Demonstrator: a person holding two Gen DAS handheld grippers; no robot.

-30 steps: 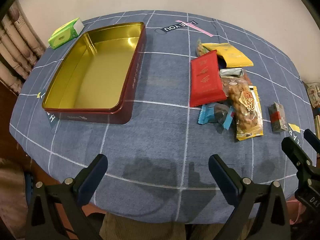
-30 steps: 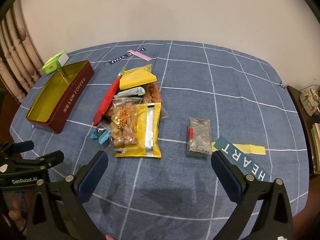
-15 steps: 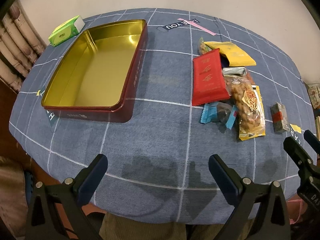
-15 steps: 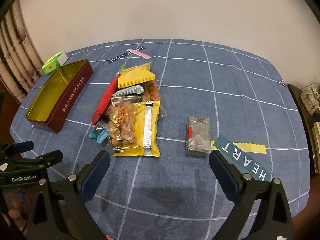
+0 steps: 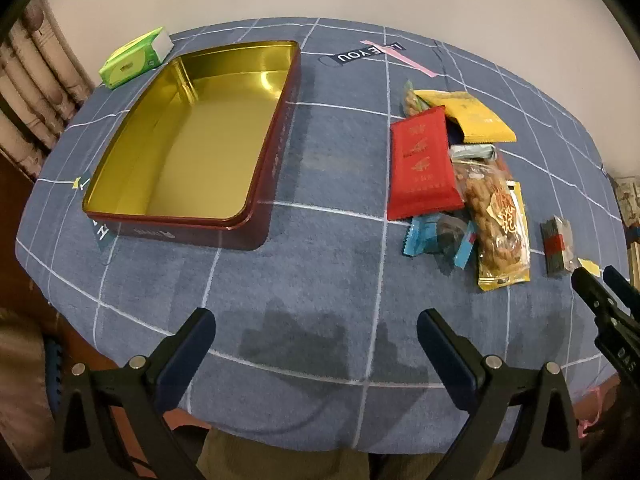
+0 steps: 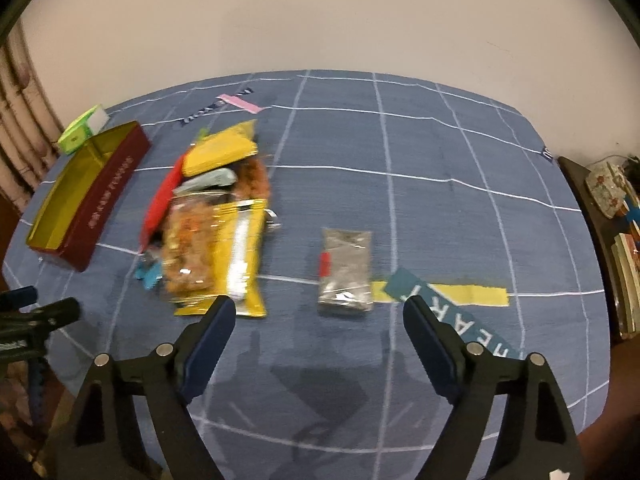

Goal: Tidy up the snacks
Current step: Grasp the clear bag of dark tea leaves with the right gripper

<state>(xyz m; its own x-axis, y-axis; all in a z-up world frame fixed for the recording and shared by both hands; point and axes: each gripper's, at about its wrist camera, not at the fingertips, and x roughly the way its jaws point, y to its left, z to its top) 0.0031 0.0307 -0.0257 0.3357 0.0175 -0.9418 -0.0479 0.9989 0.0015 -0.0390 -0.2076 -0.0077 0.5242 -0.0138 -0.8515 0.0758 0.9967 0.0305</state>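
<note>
**Reaching for the First Snack, Tin Waiting Bare**

Left wrist view: left tongs (image 5: 314, 326) spread wide, gripping nothing, low over the near edge of the counter (image 5: 328, 280). Ahead and to the left, the open tin (image 5: 200, 140), gold inside, holding nothing so far. Beyond its far left corner, a green tissue pack (image 5: 134, 58). Ahead and to the right, the snack pile: red packet (image 5: 422, 164) overlapping a yellow packet (image 5: 478, 120), a clear bag of fried twists (image 5: 498, 224) alongside, blue-wrapped candy (image 5: 436, 236) at the near end. Further right, apart from the pile, a small grey packet (image 5: 556, 246), with the right tongs just beside it at the frame edge.

Right wrist view, somewhat blurred: right tongs (image 6: 316, 320) also spread wide and carrying nothing. Grey packet (image 6: 346, 270) straight ahead, just beyond the tips and roughly centred between them, lying flat on the cloth. Bag of twists (image 6: 218, 252) ahead-left, near the left tip. Tin (image 6: 86, 196) far to the left, well apart.

Step in hand, judging by the layout: approach to the first pick, nothing sorted yet. Next move likely a short descent with the tips straddling the grey packet's narrow sides, then a firm close; thin and flat, so prone to sliding on the cloth rather than lifting. After that, a long carry leftward to the tin.
</note>
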